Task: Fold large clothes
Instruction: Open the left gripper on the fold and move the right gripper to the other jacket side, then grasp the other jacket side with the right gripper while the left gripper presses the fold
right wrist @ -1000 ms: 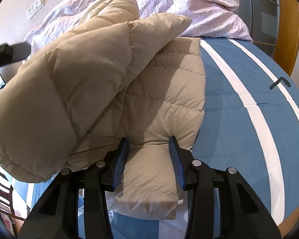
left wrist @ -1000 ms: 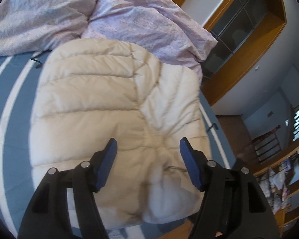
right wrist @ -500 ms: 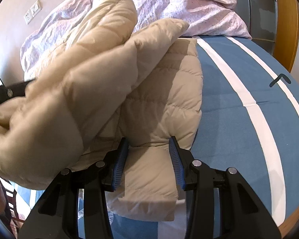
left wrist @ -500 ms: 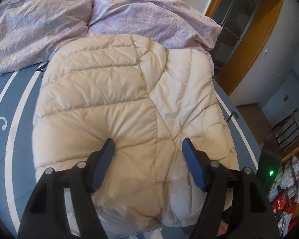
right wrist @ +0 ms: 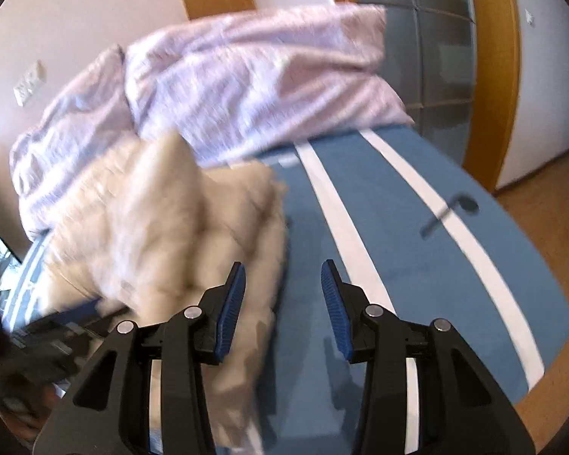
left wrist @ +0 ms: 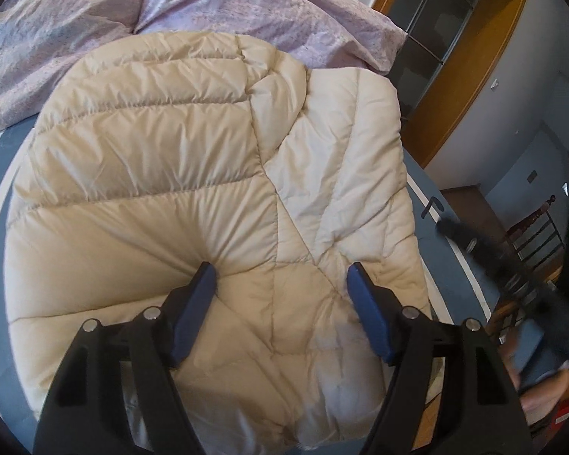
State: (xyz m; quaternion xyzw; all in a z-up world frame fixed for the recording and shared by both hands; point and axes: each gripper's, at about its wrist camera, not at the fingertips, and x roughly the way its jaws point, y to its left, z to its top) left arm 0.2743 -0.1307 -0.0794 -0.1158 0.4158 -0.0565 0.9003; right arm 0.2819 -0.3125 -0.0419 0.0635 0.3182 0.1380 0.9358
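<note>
**Both sets of fingers spread, jacket folded on the bed**

My left gripper [left wrist: 280, 284] hangs over the cream puffer jacket [left wrist: 193, 189]; its fingers [left wrist: 195, 303] are spread wide and have just been opening further, with the quilted fabric below them, not pinched. My right gripper [right wrist: 282, 295] has its fingers [right wrist: 229, 307] apart too, with nothing between them but the blue striped bedcover [right wrist: 417, 265]. The jacket [right wrist: 163, 235] lies just to their left, bunched and folded over itself on the bed; that view is blurred, so I think the left finger only passes in front of it. Beyond the jacket, a lilac duvet [left wrist: 246, 3] is heaped at the head of the bed, and past it a wooden-framed glass door [right wrist: 447, 57].
</note>
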